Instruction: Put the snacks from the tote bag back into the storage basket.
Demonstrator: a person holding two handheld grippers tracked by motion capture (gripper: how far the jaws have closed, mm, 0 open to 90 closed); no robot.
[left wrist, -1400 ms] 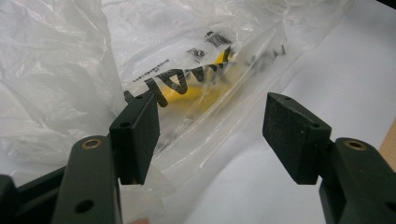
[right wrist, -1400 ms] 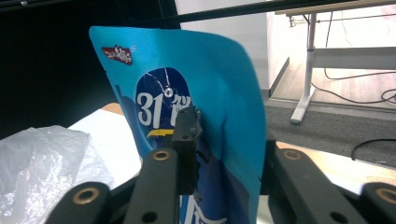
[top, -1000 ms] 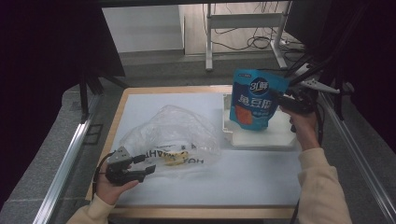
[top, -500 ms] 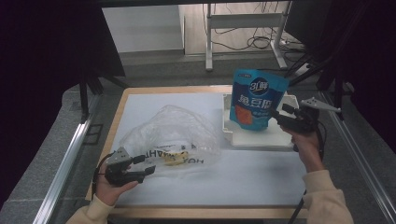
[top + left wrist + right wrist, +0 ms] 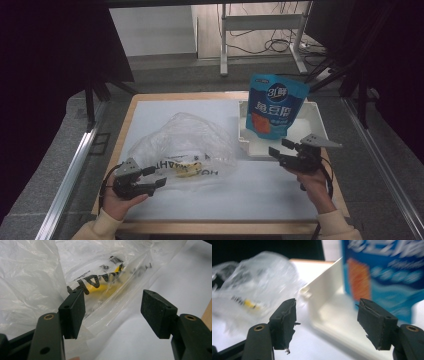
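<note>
A crumpled clear plastic bag (image 5: 180, 142) with black lettering lies on the white tabletop, a yellow item (image 5: 189, 169) inside it. My left gripper (image 5: 159, 176) rests open at the bag's near left corner. In the left gripper view the bag (image 5: 37, 277) and its yellow item (image 5: 110, 286) lie just past the left gripper (image 5: 112, 312), with a bag edge by one pad. A blue snack pouch (image 5: 274, 105) stands in a white tray (image 5: 316, 125). My right gripper (image 5: 278, 146) hovers by the tray's front edge; its jaws have just been opening, with nothing between them.
The tabletop has a wooden border (image 5: 200, 227) and metal rails run along both sides. In the right gripper view the tray corner (image 5: 324, 297) and the blurred pouch (image 5: 382, 272) are ahead of the right gripper (image 5: 327, 320), the bag (image 5: 257, 277) to the left.
My right gripper has left the blue pouch's side and come down toward the tray's front edge. The pouch stays standing in the tray. The left gripper has not moved.
</note>
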